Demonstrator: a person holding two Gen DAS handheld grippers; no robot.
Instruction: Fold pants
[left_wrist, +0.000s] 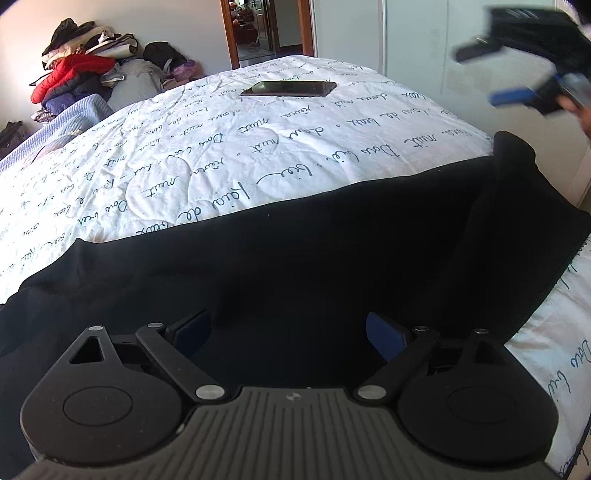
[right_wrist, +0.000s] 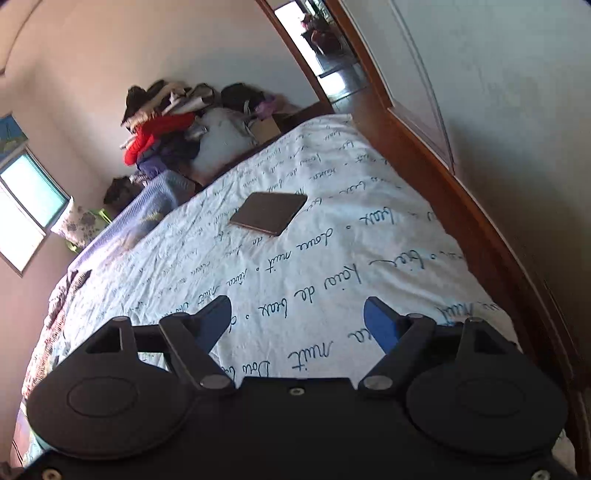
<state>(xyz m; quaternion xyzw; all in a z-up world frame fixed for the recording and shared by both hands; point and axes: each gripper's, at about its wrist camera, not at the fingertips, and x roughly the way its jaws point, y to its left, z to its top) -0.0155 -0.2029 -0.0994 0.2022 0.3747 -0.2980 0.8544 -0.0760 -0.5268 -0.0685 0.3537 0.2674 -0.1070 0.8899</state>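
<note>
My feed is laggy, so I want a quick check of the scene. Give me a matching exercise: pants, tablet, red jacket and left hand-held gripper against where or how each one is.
Things:
1. black pants
2. tablet
3. red jacket
4. left hand-held gripper

States:
A. lying flat mid-bed on the printed bedspread
B. open, right above dark fabric
C. in the clothes pile beside the wall
D. spread along the near edge of the bed

Pairs: 1-D, 2-A, 3-C, 4-B
</note>
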